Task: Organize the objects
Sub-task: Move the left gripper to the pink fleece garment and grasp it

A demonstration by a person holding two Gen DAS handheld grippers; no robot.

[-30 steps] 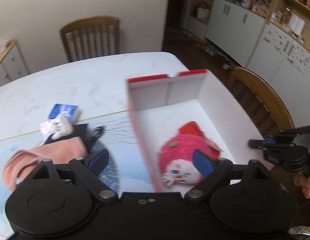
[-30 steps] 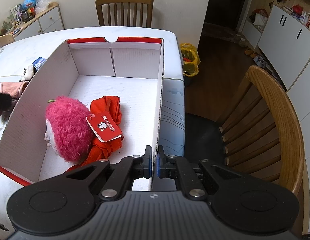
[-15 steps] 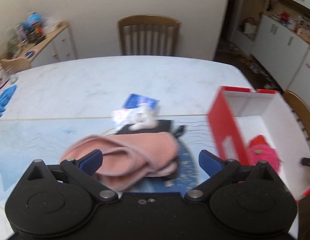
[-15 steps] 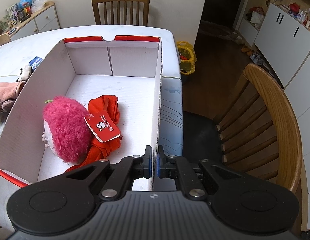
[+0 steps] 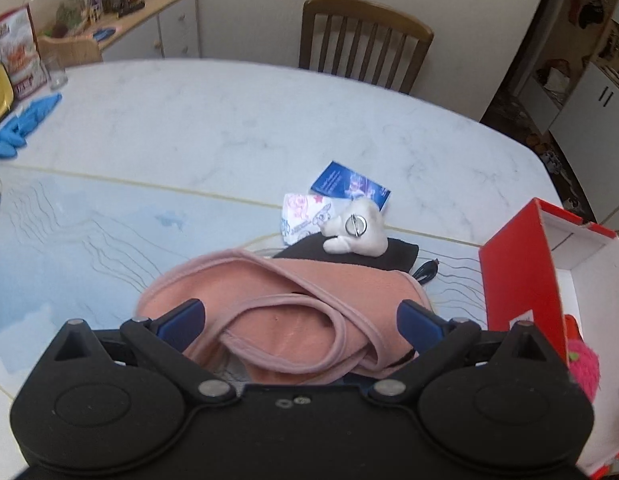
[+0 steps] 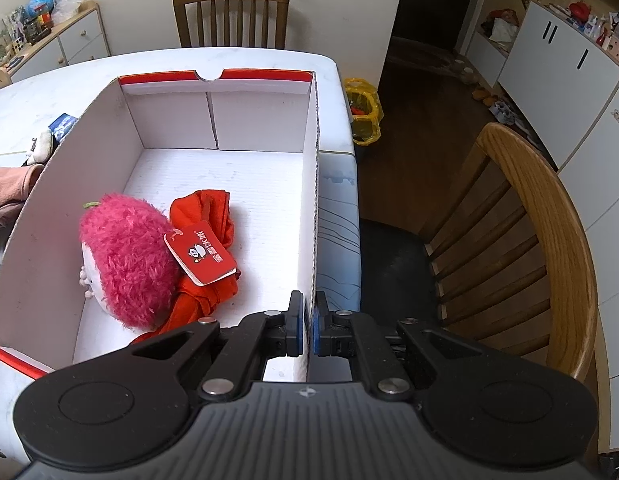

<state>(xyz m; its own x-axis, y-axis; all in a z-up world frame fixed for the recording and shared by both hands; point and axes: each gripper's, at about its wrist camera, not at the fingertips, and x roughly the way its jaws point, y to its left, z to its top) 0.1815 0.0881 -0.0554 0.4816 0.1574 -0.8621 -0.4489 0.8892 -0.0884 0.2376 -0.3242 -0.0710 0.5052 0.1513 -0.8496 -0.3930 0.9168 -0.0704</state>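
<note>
I keep the right claw [image 6: 307,328] clamped on the box [image 6: 314,184] wall to steady it, while the left claw [image 5: 299,318] hangs wide open over the pink cloth [image 5: 293,300] on the table [image 5: 229,128], ready for boxing.

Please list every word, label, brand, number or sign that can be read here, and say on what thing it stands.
None can be read with certainty.
Red tag on the pink plush toy: white characters and a panda-like logo, not legible.
Blue booklet: print too small.
White printed packet: drawings only, blurred.
Bag at the table's far edge: lettering blurred.
</note>
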